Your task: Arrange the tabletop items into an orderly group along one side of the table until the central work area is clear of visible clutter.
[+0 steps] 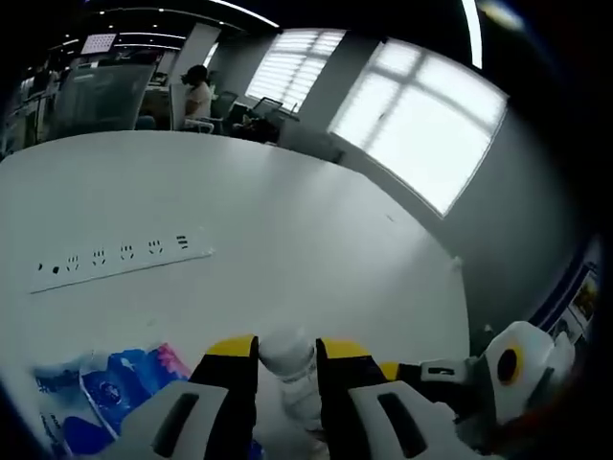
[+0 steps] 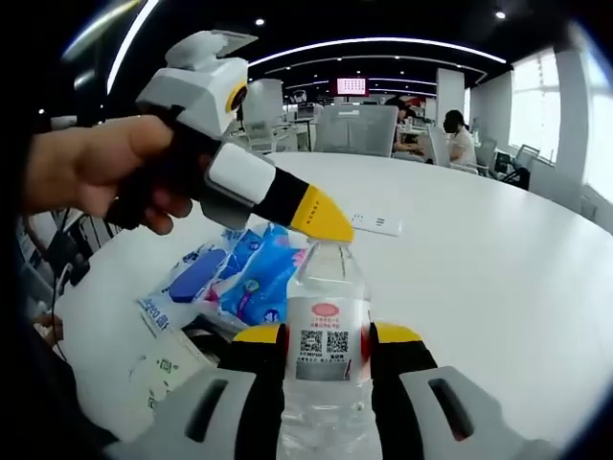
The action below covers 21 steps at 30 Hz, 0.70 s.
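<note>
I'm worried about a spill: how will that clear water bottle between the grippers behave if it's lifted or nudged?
The bottle looks like thin clear plastic, so it probably flexes under a squeeze. It is tall and narrow, so a sideways nudge may tip it, and it would likely roll. The right gripper holds its label band while the left gripper is at the cap, which should steady it.

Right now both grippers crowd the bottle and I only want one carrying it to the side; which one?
Probably the right gripper: it is shut around the bottle body, while the left gripper only pinches its cap.
</note>
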Tool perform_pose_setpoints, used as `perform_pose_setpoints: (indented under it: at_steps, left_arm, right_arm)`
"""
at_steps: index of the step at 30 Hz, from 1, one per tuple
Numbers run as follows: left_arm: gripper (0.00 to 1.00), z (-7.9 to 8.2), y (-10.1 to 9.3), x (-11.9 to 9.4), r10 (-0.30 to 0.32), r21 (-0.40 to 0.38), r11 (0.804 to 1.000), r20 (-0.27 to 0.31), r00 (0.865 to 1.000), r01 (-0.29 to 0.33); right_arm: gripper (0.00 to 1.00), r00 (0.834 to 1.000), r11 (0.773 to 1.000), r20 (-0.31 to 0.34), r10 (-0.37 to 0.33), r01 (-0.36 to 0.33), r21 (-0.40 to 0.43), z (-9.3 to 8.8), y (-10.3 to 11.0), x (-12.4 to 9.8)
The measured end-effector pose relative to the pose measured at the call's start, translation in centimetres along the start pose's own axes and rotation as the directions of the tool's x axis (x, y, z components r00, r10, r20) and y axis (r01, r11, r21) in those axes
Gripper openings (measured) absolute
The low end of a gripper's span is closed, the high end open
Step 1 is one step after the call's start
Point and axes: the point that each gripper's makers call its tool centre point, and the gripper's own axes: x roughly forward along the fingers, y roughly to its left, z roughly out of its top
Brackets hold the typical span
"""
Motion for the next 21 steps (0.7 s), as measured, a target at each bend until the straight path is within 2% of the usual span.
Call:
perform_pose_setpoints:
  at_steps: [3,5,7,8,10,11,12,18,21]
  left_arm:
    - [0.21,0.3,-1.7,-0.8,0.004,0.073,0.997,0.026,1.000,-0.006]
    - [0.21,0.6,-2.9,-1.4,-0.002,0.094,0.996,0.049,0.999,-0.003]
    - [0.19,0.7,-3.6,-1.9,-0.009,0.097,0.995,0.063,0.998,0.003]
    - [0.19,0.7,-4.7,-2.2,-0.037,0.083,0.996,0.074,0.997,0.031]
    - [0.18,0.9,-5.1,-2.5,-0.032,0.098,0.995,0.087,0.996,0.023]
    - [0.19,1.0,-5.5,-2.7,-0.034,0.155,0.988,0.088,0.996,0.020]
    - [0.19,0.9,-6.1,-3.0,-0.030,0.180,0.984,0.087,0.996,0.013]
    - [0.19,0.2,-8.1,-4.3,-0.044,0.233,0.972,0.098,0.994,0.020]
    - [0.19,-0.3,-9.1,-4.8,-0.049,0.282,0.959,0.110,0.993,0.016]
  right_arm:
    - [0.28,1.000,1.000,0.017,-0.019,0.020,-0.005,0.0,-0.1,-1.1]
    - [0.28,0.999,0.999,0.031,-0.036,0.036,-0.005,0.0,-0.1,-1.8]
    - [0.28,0.998,0.999,0.039,-0.047,0.047,-0.003,0.0,-0.2,-2.3]
    - [0.28,0.997,0.999,0.050,-0.054,0.054,-0.005,0.1,-0.1,-2.8]
    - [0.28,0.997,0.998,0.052,-0.063,0.063,-0.003,0.0,-0.1,-3.3]
    - [0.28,0.996,0.998,0.053,-0.067,0.068,-0.002,-0.1,0.0,-3.7]
    - [0.28,0.996,0.997,0.056,-0.071,0.071,-0.004,-0.1,0.1,-4.0]
    - [0.28,0.995,0.997,0.063,-0.082,0.083,-0.011,-0.5,0.5,-5.4]
    - [0.28,0.994,0.996,0.066,-0.089,0.090,-0.013,-0.9,0.8,-6.3]
